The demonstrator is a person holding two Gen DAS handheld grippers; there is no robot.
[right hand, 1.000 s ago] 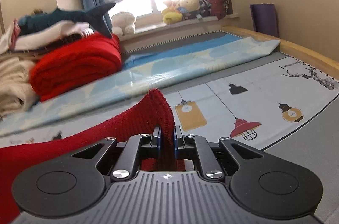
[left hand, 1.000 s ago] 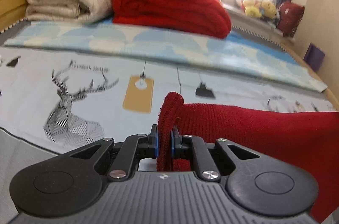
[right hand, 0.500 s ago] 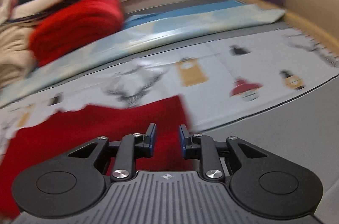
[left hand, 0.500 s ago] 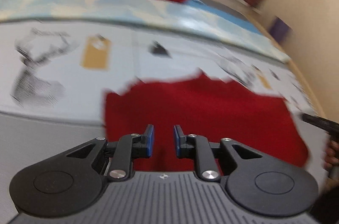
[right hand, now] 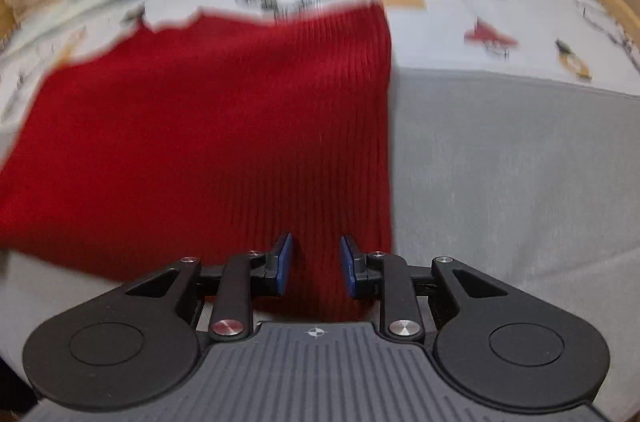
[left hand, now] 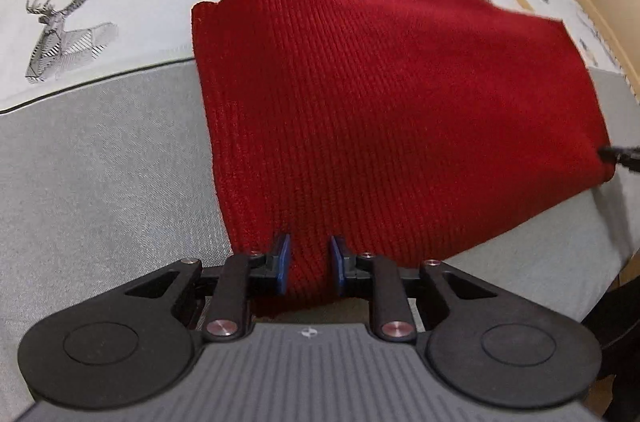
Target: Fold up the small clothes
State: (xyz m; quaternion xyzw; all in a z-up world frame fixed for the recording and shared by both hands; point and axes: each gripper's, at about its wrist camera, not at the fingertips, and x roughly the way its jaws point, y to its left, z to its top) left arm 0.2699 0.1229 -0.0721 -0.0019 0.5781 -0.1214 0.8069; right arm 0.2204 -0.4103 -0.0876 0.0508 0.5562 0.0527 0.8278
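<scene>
We have our left gripper (left hand: 308,264) and right gripper (right hand: 316,268) spread over the near corners of the dark red ribbed knit garment (left hand: 392,94); the jaws have just been opening, cloth showing in the gaps but unpinched. It lies flat across the grey mattress cover (left hand: 104,158) toward twelve o'clock, reaching the deer-and-lamp printed sheet (left hand: 72,22), likely released so the fold settles.
</scene>
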